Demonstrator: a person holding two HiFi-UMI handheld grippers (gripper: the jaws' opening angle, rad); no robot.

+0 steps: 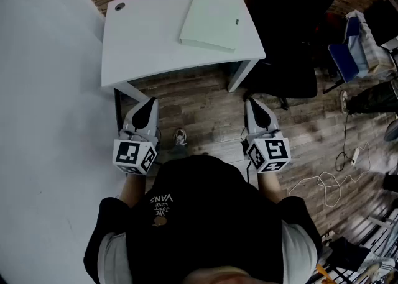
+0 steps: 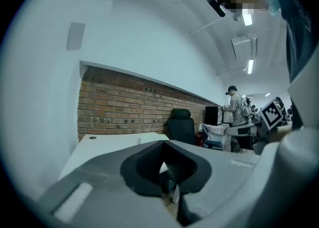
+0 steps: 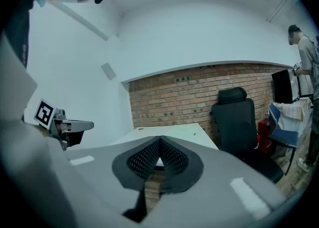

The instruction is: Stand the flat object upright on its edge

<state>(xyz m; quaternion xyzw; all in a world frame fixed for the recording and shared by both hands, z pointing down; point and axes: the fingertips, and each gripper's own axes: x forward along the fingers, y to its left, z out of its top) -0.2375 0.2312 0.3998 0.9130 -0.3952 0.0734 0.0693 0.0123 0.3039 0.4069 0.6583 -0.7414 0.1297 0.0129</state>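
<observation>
Jaws of left gripper (image 1: 148,106) and right gripper (image 1: 254,105) are closed, empty; flat object (image 1: 211,23) is laid flat on table (image 1: 143,43).

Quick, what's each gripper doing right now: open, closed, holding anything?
Left gripper: closed, holding nothing.
Right gripper: closed, holding nothing.
</observation>
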